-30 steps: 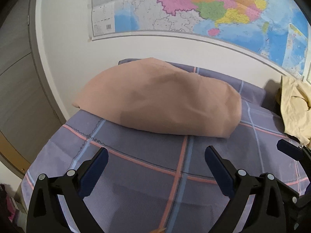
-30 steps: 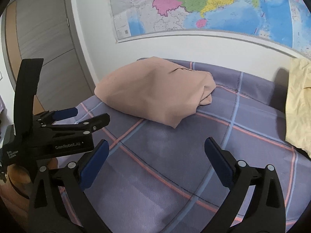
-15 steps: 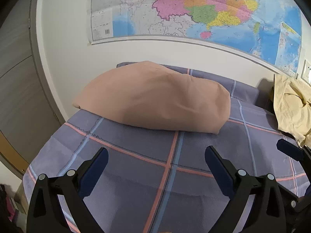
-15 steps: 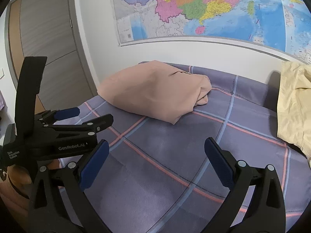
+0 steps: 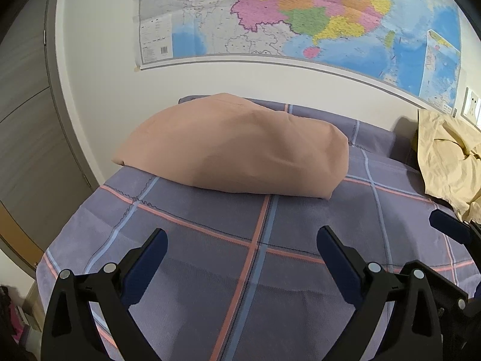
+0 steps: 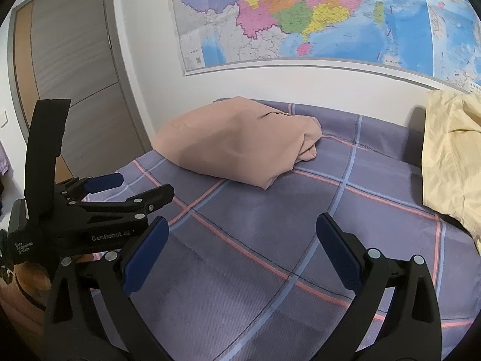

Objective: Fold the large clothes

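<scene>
A folded pink-beige garment lies on the far part of the purple checked bed, by the wall; it also shows in the right wrist view. A crumpled pale yellow garment lies at the bed's right side, also in the right wrist view. My left gripper is open and empty, above the bed in front of the pink garment. My right gripper is open and empty over the bed's middle. The left gripper's body shows at the left of the right wrist view.
A wall map hangs above the bed. A grey and wood door stands at the left. The bed's left edge drops off toward the floor. A wall socket sits at the far right.
Both grippers have drawn back and risen from the pink garment, which looks smaller and farther now. More of the yellow garment has come into view at the right. Both stay open.
</scene>
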A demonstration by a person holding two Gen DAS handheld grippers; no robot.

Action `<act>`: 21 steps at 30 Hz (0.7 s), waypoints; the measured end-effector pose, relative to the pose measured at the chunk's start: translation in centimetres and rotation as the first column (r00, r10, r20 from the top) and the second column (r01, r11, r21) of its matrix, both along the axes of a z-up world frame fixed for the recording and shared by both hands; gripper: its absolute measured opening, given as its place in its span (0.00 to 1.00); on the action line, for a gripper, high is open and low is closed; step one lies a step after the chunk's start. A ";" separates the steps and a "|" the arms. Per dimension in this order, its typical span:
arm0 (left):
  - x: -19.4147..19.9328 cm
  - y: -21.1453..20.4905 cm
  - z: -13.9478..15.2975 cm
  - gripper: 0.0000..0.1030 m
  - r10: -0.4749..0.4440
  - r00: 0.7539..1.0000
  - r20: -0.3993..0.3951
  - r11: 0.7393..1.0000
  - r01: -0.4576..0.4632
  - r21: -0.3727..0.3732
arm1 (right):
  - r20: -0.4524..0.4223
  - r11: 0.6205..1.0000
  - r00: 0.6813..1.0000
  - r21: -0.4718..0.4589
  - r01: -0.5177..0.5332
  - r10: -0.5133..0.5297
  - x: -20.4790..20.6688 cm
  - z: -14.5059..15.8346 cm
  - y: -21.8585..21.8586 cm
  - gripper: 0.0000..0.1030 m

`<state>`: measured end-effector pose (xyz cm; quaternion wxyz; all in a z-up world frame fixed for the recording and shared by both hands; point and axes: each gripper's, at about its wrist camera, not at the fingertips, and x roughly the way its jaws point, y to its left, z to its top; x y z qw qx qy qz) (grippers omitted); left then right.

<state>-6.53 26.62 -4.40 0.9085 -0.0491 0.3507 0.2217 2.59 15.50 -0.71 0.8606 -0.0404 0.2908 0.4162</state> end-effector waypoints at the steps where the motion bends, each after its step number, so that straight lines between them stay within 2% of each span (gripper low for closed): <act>1: 0.0 0.0 0.0 0.93 -0.001 1.000 0.001 1.000 0.001 0.001 | -0.001 1.000 1.000 0.000 0.001 -0.001 0.0 0.0 0.0 0.94; 21: -0.1 -0.5 -0.2 0.93 -0.006 1.000 -0.002 1.000 0.006 0.000 | -0.014 1.000 1.000 -0.004 0.001 -0.001 -0.2 -0.2 0.0 0.94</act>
